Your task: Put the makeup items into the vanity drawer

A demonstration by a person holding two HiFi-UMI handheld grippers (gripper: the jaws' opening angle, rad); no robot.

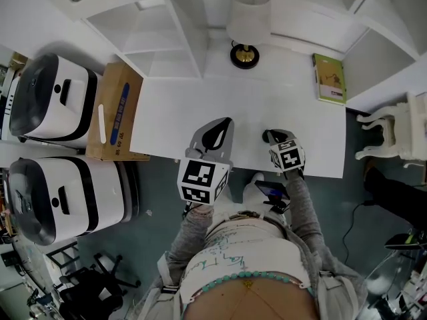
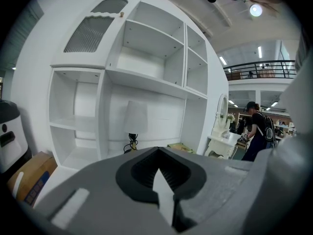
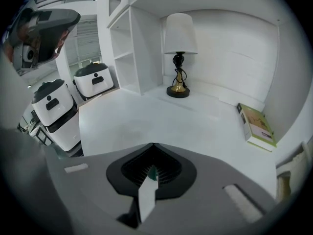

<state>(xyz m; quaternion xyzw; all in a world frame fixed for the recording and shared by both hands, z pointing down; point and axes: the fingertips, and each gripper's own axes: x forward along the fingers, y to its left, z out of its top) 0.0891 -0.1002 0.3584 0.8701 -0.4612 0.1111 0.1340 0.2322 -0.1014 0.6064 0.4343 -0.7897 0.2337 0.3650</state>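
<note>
Over the near edge of the white vanity top (image 1: 180, 105), the left gripper (image 1: 225, 121) has its jaws pressed together on nothing. The right gripper (image 1: 271, 137), just beside it, is closed the same way. Farther back a lamp (image 1: 248, 25) stands against the shelving, and a green book (image 1: 329, 79) lies to its right.

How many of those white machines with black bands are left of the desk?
2. One white machine with black bands sits beside the brown cardboard box; the other sits nearer the person, off the white desk's front corner. More may be hidden off-frame.
</note>
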